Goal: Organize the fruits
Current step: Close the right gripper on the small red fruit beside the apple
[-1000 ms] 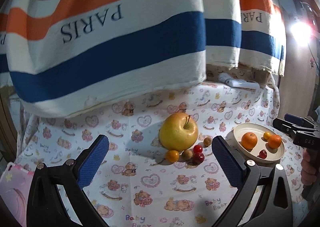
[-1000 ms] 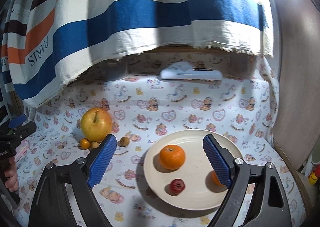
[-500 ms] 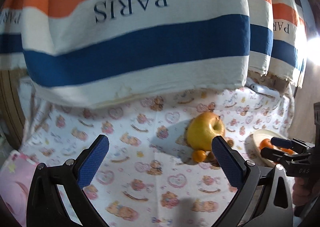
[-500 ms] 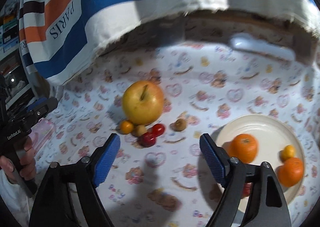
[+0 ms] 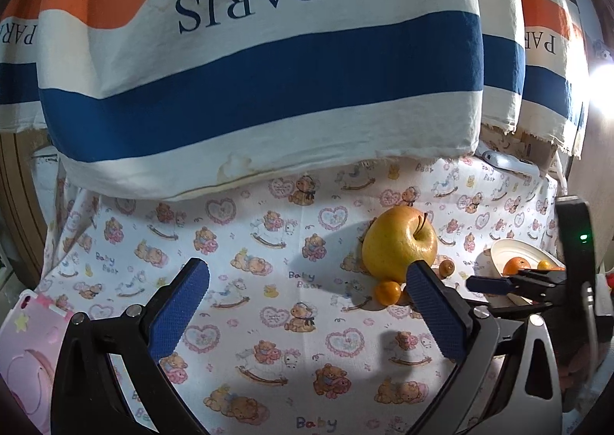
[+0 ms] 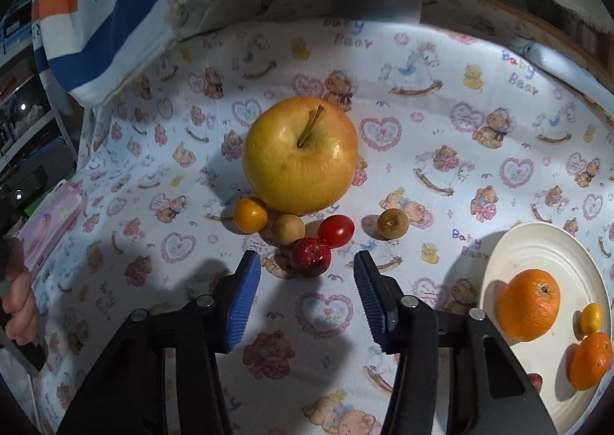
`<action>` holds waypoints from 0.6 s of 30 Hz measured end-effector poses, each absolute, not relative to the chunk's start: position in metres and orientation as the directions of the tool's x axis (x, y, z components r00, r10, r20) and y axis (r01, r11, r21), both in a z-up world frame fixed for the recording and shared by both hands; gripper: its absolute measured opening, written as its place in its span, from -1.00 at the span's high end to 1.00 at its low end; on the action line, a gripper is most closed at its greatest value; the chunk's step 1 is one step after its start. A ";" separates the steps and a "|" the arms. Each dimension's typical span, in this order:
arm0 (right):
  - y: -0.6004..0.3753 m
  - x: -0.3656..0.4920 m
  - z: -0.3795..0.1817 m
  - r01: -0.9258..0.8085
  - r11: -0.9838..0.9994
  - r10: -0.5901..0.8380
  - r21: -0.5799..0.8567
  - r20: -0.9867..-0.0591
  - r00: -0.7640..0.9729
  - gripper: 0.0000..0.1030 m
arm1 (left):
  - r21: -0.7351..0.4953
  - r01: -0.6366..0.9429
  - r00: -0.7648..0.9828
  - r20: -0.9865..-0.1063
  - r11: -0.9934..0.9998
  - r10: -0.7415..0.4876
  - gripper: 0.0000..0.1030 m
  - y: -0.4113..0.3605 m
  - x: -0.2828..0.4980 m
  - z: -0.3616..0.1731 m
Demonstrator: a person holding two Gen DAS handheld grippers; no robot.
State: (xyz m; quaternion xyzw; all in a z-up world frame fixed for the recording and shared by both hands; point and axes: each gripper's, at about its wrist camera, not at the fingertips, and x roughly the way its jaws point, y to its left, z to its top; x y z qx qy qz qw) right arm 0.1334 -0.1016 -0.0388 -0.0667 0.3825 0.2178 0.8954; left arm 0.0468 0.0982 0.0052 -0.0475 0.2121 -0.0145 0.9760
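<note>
The yellow apple point(image 6: 300, 154) sits stem-up on the bear-print cloth point(image 6: 441, 120). Against its near side lie a small orange fruit point(image 6: 250, 214), a tan round fruit point(image 6: 288, 229), a cherry tomato point(image 6: 336, 230) and a dark red fruit point(image 6: 310, 256); a brown fruit point(image 6: 392, 223) lies a little apart to the apple's right. The right gripper point(image 6: 307, 287), whose jaws have just been closing, hangs just short of the dark red fruit, nothing between them. Farther right of the apple, a white plate point(image 6: 537, 243) holds two oranges point(image 6: 528, 304).
</note>
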 end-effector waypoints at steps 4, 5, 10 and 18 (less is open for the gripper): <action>-0.097 0.141 -0.045 -0.434 0.900 0.324 0.040 -0.729 0.604 0.15 | -0.095 0.011 0.902 -0.429 0.995 -0.051 -0.98 0.096 0.050 0.001; -0.096 0.143 -0.046 -0.431 0.902 0.318 0.037 -0.730 0.605 0.16 | -0.093 0.012 0.902 -0.429 0.996 -0.051 -0.98 0.095 0.050 0.001; -0.092 0.152 -0.051 -0.424 0.905 0.303 0.030 -0.746 0.593 0.29 | -0.095 0.016 0.900 -0.432 0.995 -0.056 -0.98 0.095 0.050 0.001; -0.088 0.157 -0.056 -0.419 0.907 0.298 0.039 -0.763 0.574 0.43 | -0.097 0.022 0.900 -0.432 0.995 -0.062 -0.98 0.094 0.049 0.001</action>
